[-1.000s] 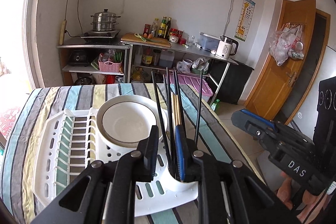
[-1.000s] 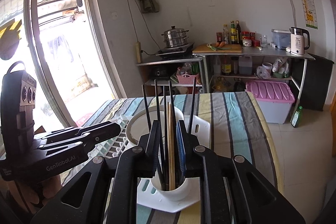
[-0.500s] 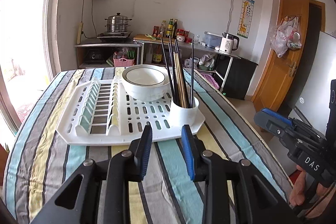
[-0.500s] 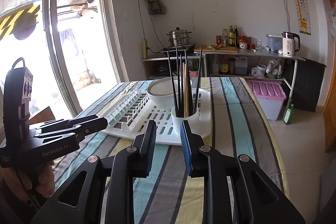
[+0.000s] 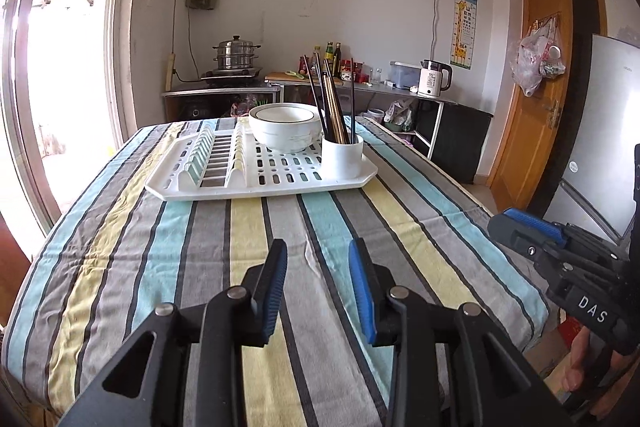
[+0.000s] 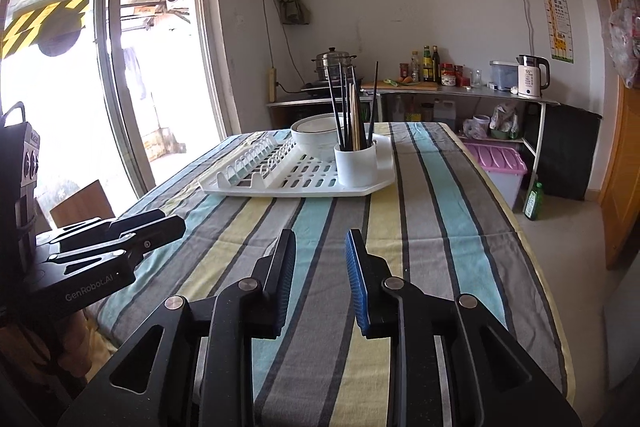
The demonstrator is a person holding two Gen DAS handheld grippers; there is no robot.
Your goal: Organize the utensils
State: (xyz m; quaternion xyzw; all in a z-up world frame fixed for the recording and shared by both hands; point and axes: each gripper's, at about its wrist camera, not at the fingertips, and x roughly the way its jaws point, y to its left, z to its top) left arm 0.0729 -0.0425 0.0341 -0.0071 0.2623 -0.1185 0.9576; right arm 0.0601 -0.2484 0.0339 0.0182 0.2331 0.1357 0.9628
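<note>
Several chopsticks (image 5: 334, 103) stand upright in a white cup (image 5: 343, 155) at the right corner of a white drying rack (image 5: 224, 183), next to a white bowl (image 5: 286, 125). The same chopsticks (image 6: 352, 107), cup (image 6: 355, 163), rack (image 6: 288, 183) and bowl (image 6: 314, 135) show in the right wrist view. My left gripper (image 5: 318, 255) is open and empty, low over the striped tablecloth, well short of the rack. My right gripper (image 6: 320, 247) is open and empty too, also back from the rack. Each gripper shows at the edge of the other's view.
The striped cloth covers the table (image 5: 160, 247). The table's right edge (image 6: 516, 227) drops to the floor, where a pink bin (image 6: 500, 163) and a green bottle (image 6: 534, 201) stand. A kitchen shelf (image 5: 360, 87) and a window (image 6: 140, 67) lie beyond.
Both grippers have pulled back from the cup of chopsticks, which was between their fingers a second ago. Both have opened a little wider. The chopsticks stay in the cup.
</note>
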